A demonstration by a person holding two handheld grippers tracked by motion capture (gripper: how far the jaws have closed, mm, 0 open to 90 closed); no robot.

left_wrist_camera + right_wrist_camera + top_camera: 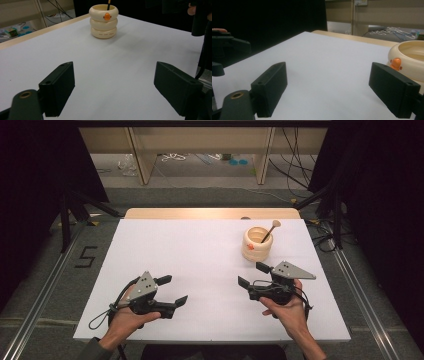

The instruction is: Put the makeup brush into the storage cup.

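Cup, cream and ringed like three fat hoops, with a small orange duck bill on its side, stood upright on the white board, far on the right half. Held a dark stick with a round wooden end, leaning out over the rim. Was near the right gripper, just past its tips, not touching. Showed up close at the right edge of the right gripper view, beside one jaw.

Right gripper: jaws spread wide, holding nothing, low over the board. Left gripper: jaws spread wide too, holding nothing, well apart from the cup, pointed toward it in the left gripper view.

Board: flat, plain white, bare but for the cup. Lay on a light wooden table, whose edge peeked out at the far side. Grey floor around it, with metal rails at both sides and a mark like a 5 at the left. Behind: pale wooden legs, loose cables, dark curtains on both sides.
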